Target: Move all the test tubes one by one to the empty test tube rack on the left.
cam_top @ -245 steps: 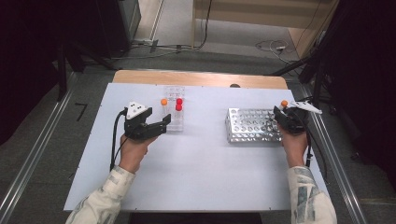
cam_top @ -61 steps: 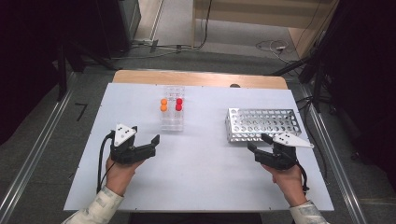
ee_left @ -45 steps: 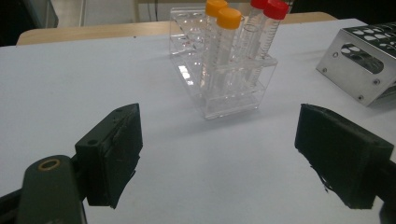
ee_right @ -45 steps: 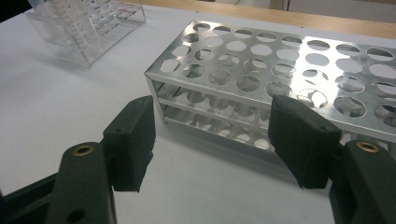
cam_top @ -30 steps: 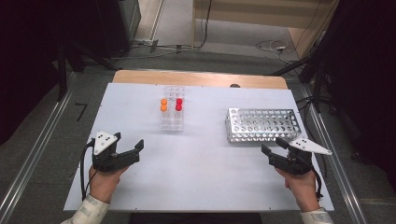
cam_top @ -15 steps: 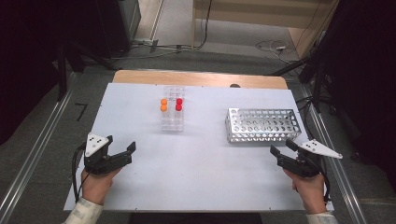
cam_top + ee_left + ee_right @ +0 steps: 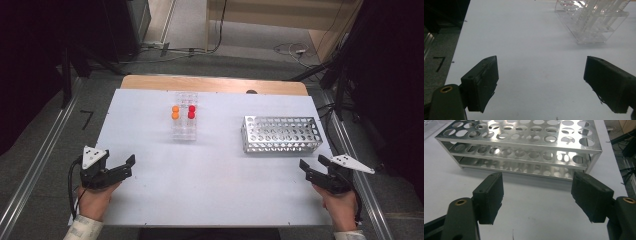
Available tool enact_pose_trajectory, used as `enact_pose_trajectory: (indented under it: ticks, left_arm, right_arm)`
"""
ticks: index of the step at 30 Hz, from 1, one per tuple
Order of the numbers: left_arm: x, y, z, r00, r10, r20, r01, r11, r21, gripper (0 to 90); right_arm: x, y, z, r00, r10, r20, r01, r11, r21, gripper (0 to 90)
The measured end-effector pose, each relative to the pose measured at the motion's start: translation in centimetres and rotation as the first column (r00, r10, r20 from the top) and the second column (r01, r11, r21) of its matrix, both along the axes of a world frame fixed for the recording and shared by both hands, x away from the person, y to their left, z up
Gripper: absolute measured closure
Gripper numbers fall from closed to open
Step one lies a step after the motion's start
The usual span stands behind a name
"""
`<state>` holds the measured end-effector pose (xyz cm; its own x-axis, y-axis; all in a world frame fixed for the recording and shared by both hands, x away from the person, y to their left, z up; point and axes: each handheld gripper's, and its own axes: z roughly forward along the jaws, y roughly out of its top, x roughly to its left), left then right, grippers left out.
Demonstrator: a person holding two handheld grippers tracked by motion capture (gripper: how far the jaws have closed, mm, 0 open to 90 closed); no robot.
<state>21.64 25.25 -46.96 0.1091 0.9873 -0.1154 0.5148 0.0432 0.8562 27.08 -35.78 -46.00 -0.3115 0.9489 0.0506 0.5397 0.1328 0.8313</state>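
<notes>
Both grippers spread wide, holding nothing

We hold the left gripper (image 7: pixel 122 167) at the table's (image 7: pixel 220 175) near left edge, well short of the clear tube rack (image 7: pixel 184 122) with its orange and red caps. Our right gripper (image 7: pixel 312 170) sits just before the metal rack (image 7: pixel 281 134).

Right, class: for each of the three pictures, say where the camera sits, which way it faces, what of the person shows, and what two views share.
High view: above the person's side, looking forward and down on the white table; both hands, left gripper and right gripper show.
Left gripper view: rides the left gripper, jaws wide apart, facing the clear rack.
Right gripper view: rides the right gripper, jaws apart, facing the metal rack.
Shared: the metal rack appears in the high and right gripper views.
</notes>
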Motion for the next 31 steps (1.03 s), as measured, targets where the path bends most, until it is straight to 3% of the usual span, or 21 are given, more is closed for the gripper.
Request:
enact_pose_trajectory:
  ticks: [24,31]
  left_arm:
    - [0.4,1.2,-1.2,0.9985,0.041,-0.036,-0.040,0.9988,0.029,12.9]
    - [0.8,1.2,-1.9,0.9974,0.050,-0.052,-0.047,0.9974,0.055,12.9]
  right_arm:
    - [0.7,-1.9,-1.5,0.9964,-0.077,-0.036,0.077,0.997,-0.013,24.2]
    - [1.0,-2.3,-2.1,0.9946,-0.091,-0.050,0.091,0.996,-0.002,24.2]
